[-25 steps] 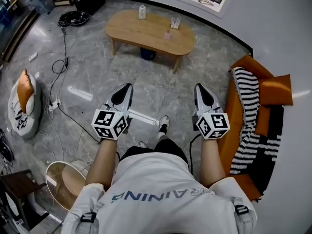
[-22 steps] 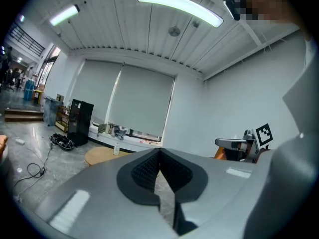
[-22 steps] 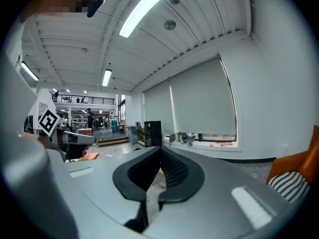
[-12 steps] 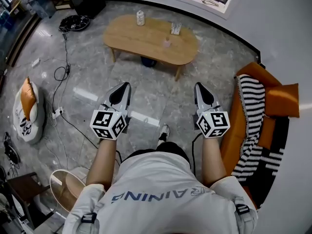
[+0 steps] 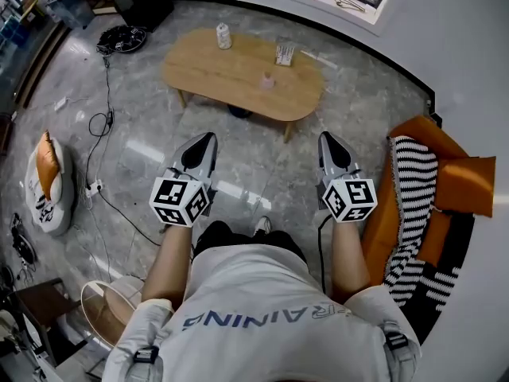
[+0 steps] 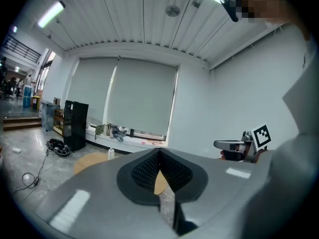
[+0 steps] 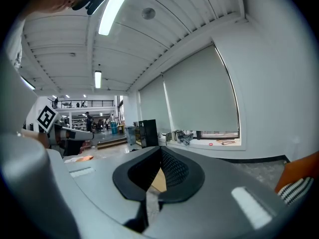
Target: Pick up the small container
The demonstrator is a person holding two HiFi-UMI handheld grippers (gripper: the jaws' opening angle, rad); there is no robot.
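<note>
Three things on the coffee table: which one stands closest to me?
The small pink container, toward the middle; the white bottle and the patterned box stand by the far edge.

The one legible print is on the shirt (image 5: 262, 318), at 6 o'clock in the head view: grey capitals across the chest, seen upside down, reading "RAINING", with any letter before them lost in a fold. The cubes on the left gripper (image 5: 205, 140) and right gripper (image 5: 327, 138) bear black-and-white square markers, no letters. Black print on the beanbag (image 5: 40, 204) at 9 o'clock and the can's (image 5: 223, 36) label at 12 o'clock are too small to read.
</note>
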